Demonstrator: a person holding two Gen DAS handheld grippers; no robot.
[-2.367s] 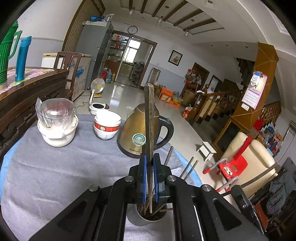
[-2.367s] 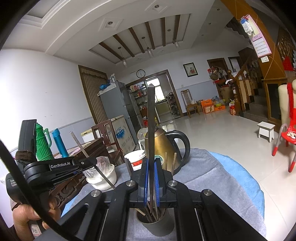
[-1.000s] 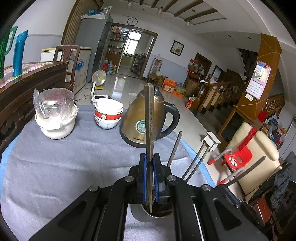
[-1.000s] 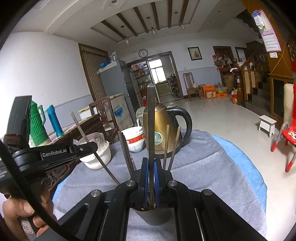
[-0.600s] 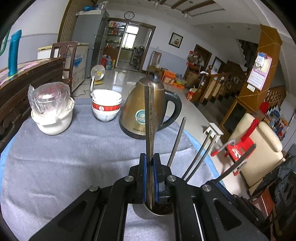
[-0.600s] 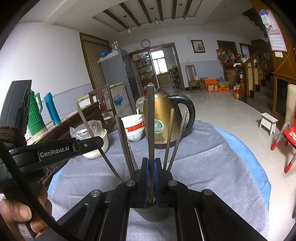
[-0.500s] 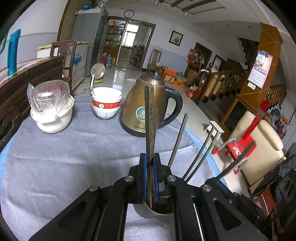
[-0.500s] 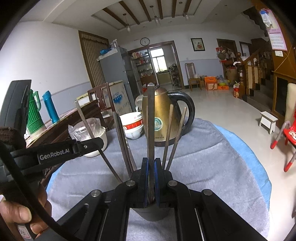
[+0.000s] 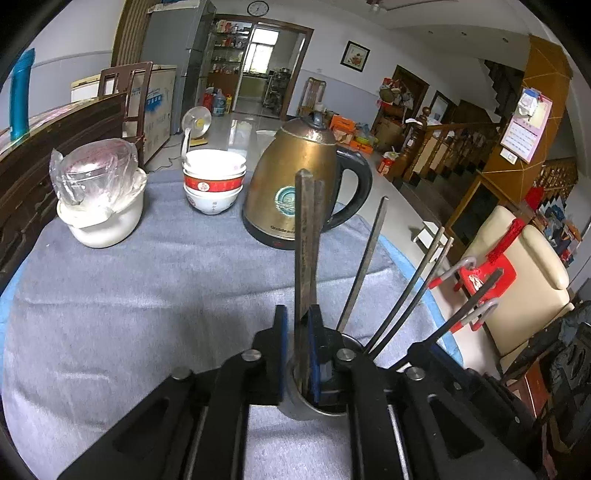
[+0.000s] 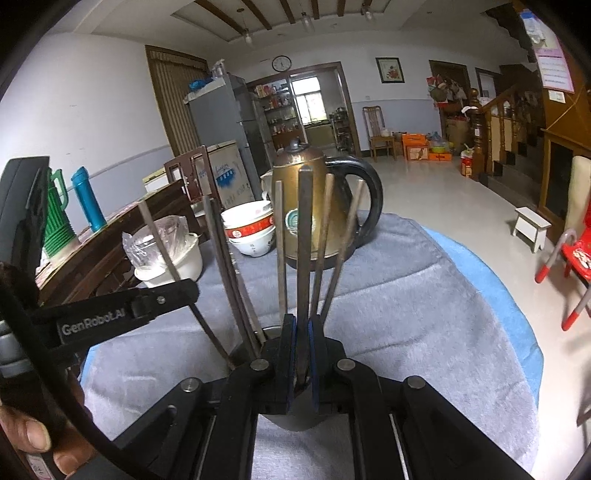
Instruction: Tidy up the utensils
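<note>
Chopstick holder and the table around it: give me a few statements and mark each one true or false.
1. The right gripper is shut on a pair of chopsticks standing over the metal holder. True.
2. The brass kettle lies tipped on its side. False: it stands upright on the grey cloth.
3. The stacked bowls sit between the kettle and the plastic-wrapped pot. True.
4. The holder has no chopsticks in it. False: several lean in it.

We see white walls [image 10: 110, 122] with a round clock [image 10: 282, 63] above a doorway [image 10: 317, 107], a beamed ceiling [image 10: 280, 18], a glossy pale floor [image 10: 461, 192], a wooden staircase [image 9: 454, 144] and a cream armchair [image 9: 517, 269].
</note>
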